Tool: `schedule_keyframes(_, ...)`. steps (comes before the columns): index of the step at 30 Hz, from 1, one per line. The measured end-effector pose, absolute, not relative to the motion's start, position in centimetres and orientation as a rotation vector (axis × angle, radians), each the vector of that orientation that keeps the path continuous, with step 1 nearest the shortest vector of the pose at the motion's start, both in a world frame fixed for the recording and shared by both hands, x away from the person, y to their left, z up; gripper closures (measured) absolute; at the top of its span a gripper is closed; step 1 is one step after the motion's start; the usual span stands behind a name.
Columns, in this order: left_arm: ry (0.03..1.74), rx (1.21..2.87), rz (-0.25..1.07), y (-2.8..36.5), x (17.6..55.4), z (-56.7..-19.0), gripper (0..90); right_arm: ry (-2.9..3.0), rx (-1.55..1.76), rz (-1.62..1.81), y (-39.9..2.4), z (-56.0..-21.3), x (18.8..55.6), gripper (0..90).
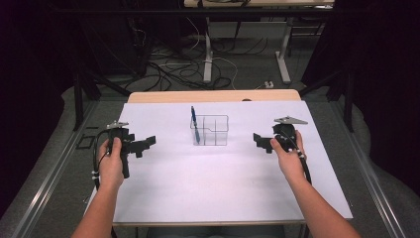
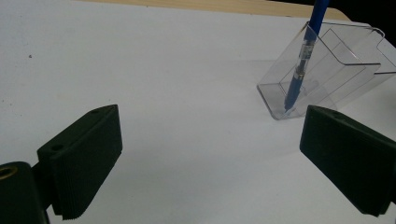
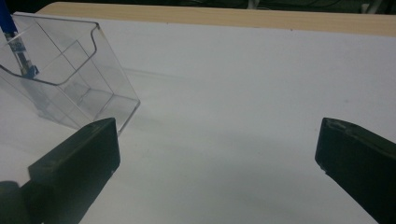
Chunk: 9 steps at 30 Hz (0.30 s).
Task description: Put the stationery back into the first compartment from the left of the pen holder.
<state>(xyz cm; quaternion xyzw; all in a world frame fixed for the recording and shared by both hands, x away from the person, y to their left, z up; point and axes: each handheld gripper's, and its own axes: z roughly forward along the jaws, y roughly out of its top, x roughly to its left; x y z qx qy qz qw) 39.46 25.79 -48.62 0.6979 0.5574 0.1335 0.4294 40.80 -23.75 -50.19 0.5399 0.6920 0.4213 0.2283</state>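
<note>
currently: my left gripper (image 1: 148, 142) and my right gripper (image 1: 258, 140), both released, flank the clear plastic compartmented holder (image 1: 210, 130) with blue pen (image 1: 195, 124), near the white table's (image 1: 208, 183) far edge.

The holder (image 1: 209, 130) stands on the counter (image 1: 218, 183), toward its far middle. The pen (image 1: 195, 124) stands tilted in the holder's left compartment. The left tool (image 1: 148, 142) sits left of the holder, the right tool (image 1: 258, 140) right of it, both apart from it and facing inward.
</note>
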Motion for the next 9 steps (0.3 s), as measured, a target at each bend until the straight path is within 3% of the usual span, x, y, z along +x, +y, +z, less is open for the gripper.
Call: schedule_keyframes(9, 1.39, 1.747, 0.337, 25.7, 39.4, -48.6, 6.0, 1.869, 1.55, 1.146, -25.4, -51.5, 40.1, 0.0)
